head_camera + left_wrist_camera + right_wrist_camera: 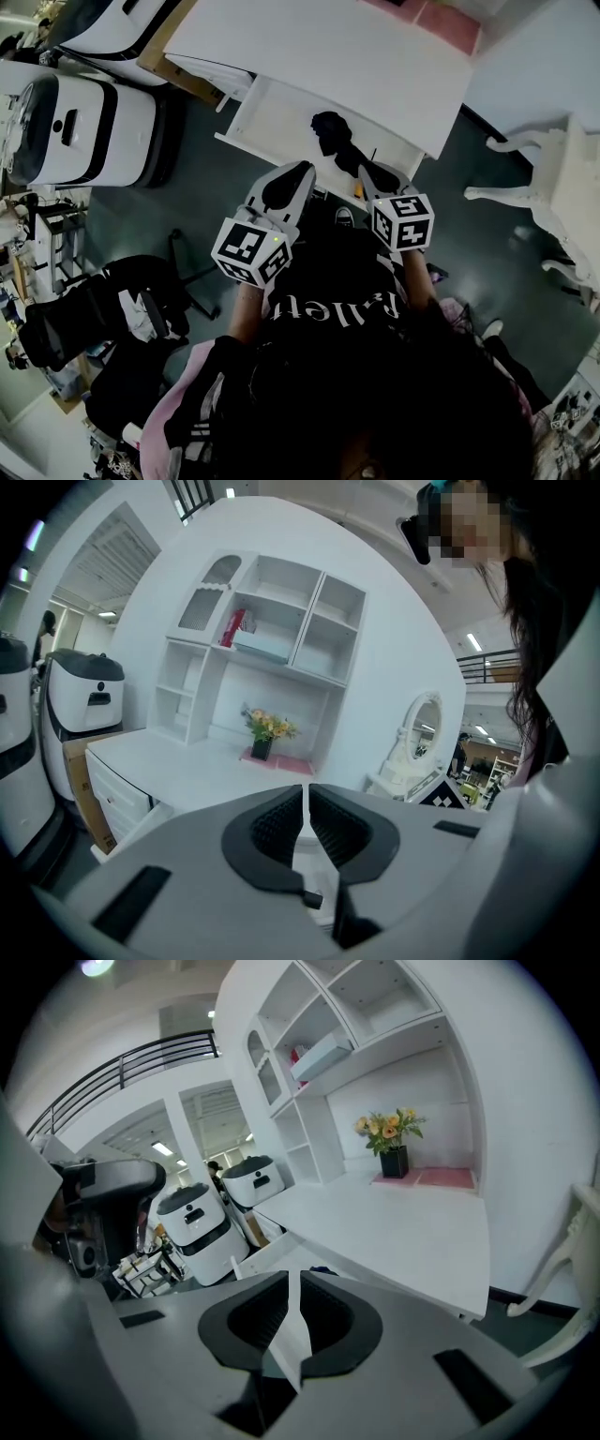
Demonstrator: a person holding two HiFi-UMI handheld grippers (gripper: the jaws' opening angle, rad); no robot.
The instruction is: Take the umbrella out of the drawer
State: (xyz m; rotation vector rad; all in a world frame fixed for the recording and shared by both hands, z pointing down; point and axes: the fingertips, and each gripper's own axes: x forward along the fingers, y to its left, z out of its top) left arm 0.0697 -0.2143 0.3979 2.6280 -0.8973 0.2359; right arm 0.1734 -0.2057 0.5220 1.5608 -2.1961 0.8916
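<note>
Both tools are closed and empty. The left gripper [307, 797] has its ribbed pads pressed together with nothing between them, and the right gripper [298, 1286] is the same. From the head view, the left gripper [300, 172] and right gripper [368, 170] hover side by side at the near edge of the open drawer [272, 120]. Neither touches anything.

The umbrella [330, 131] lies inside the drawer towards its right end, a dark, folded bundle just beyond the right gripper. It will probably be light, with loose, slippery fabric over a stiff core. A pinch on cloth alone could slide or pull the canopy open, so the better hold is across the firm middle of the bundle or on the handle. I cannot tell which end the handle is at. The jaws must open first.

Only the head view shows the umbrella's outline and how it lies in the drawer under the bench [328, 47]. The right gripper view gives just the drawer [267, 1251] and a dark sliver above its jaws. The left gripper view misses the umbrella but shows the shelf unit [272, 635], flowers [266, 727] and mirror [424, 726] at the far side.
</note>
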